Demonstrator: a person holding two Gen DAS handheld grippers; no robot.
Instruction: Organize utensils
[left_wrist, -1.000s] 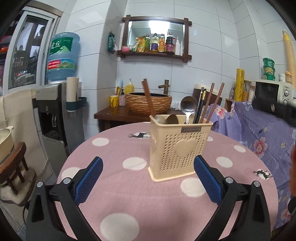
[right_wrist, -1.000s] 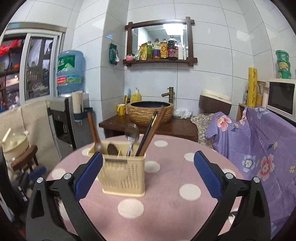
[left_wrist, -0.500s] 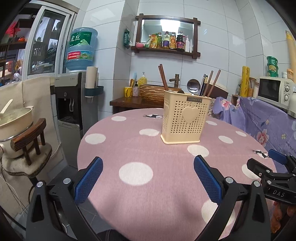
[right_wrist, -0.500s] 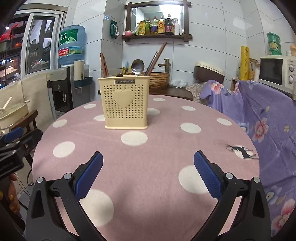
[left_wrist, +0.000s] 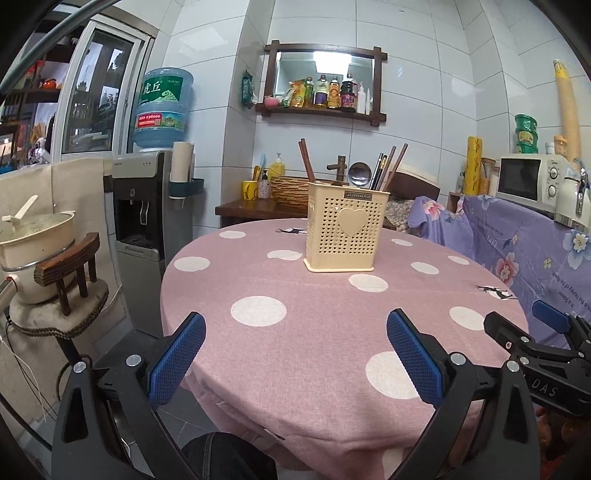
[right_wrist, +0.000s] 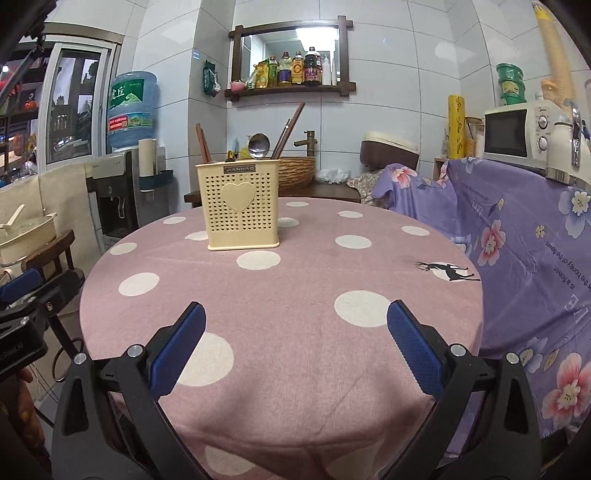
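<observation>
Cream holder (left_wrist: 346, 229) stands mid-surface (left_wrist: 314, 343) with chopsticks (left_wrist: 388, 166) and spoon (right_wrist: 258, 145) inside, so with both claws (left_wrist: 295, 354) (right_wrist: 295, 343) wide open and empty, you look finished.

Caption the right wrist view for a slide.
Right gripper open and empty over the polka-dot table; cream utensil holder stands upright, holding spoon and chopsticks.

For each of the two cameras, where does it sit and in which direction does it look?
Left wrist: on the left gripper, near the table's edge, facing the utensil holder; its open jaws and the right gripper show.
Right wrist: on the right gripper, facing the same holder; its open jaws and the left gripper show.
Shared: holder, polka-dot table, wall shelf.
</observation>
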